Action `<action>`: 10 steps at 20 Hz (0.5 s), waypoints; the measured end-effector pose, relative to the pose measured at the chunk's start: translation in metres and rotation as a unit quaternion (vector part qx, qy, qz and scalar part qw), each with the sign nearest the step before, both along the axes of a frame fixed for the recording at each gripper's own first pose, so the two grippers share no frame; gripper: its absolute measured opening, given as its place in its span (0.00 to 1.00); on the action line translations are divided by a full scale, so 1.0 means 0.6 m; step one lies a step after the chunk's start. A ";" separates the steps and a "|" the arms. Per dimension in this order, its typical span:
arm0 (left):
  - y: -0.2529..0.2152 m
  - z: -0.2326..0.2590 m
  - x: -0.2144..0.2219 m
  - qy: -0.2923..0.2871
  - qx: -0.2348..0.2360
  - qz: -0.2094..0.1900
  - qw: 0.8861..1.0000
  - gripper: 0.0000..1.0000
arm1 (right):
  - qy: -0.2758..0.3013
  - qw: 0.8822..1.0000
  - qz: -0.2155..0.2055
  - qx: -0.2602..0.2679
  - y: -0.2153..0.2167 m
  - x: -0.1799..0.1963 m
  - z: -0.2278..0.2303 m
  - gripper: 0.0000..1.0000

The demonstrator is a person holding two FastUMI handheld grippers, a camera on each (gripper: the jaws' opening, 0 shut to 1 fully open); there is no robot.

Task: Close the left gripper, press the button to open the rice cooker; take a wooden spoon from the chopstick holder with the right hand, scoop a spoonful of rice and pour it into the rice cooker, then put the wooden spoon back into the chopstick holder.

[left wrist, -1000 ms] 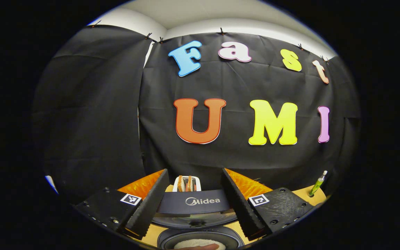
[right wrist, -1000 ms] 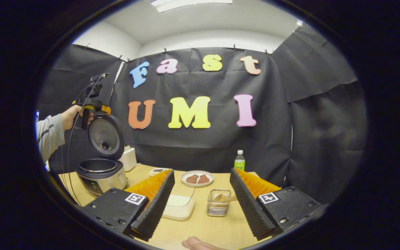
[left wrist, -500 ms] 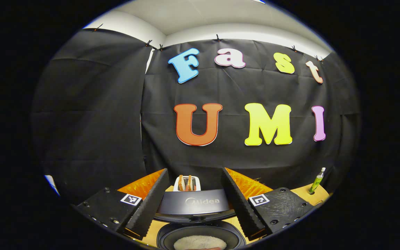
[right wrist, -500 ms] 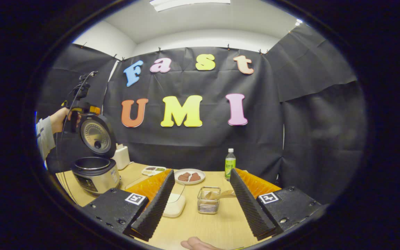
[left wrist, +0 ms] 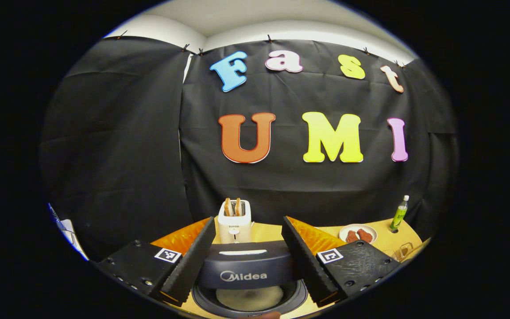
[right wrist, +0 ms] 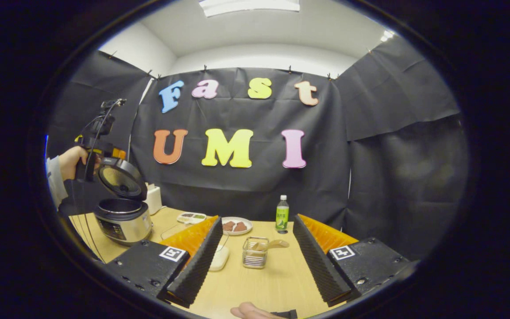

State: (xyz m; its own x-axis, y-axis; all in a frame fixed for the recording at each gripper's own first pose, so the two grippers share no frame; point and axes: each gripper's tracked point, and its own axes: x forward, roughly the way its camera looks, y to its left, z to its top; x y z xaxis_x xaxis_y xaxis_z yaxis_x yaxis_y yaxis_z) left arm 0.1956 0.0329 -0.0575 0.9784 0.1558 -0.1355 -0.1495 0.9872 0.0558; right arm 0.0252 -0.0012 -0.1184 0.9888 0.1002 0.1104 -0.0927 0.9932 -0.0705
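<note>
The rice cooker (right wrist: 122,221) stands at the table's left with its lid (right wrist: 120,179) tilted about halfway over the pot. A hand (right wrist: 71,159) holds my left gripper against the lid's top. In the left gripper view the lid (left wrist: 246,266) spans the gap of my open left gripper (left wrist: 247,218), and white rice (left wrist: 250,297) shows in the pot below. My right gripper (right wrist: 258,218) is open and empty, well back from the wire chopstick holder (right wrist: 255,258). The wooden spoon (right wrist: 272,243) rests in that holder, bowl to the right.
A white rice container (right wrist: 217,258) sits left of the holder. Behind are a plate of food (right wrist: 235,226), a green bottle (right wrist: 282,215), a small tray (right wrist: 191,217) and a toaster (right wrist: 152,199) beside the cooker. A thumb (right wrist: 255,312) shows at the bottom edge.
The cooker lid has swung down from upright to about half shut, with the left gripper tipping down on it. The right gripper has drawn back from the chopstick holder.
</note>
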 end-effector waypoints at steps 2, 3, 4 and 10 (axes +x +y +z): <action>-0.016 -0.038 -0.017 0.012 -0.007 -0.012 1.000 0.96 | -0.001 1.000 -0.004 -0.001 0.000 -0.020 0.002 1.00; -0.023 -0.059 -0.032 0.021 -0.008 -0.015 1.000 0.96 | -0.005 1.000 -0.003 -0.003 0.004 -0.031 0.007 0.99; -0.026 -0.077 -0.040 0.024 -0.011 -0.018 0.999 0.96 | -0.008 1.000 -0.003 -0.008 0.008 -0.042 0.012 0.99; -0.034 -0.165 -0.076 0.040 -0.024 -0.015 0.999 0.96 | -0.027 0.999 -0.016 -0.018 0.023 -0.072 0.038 1.00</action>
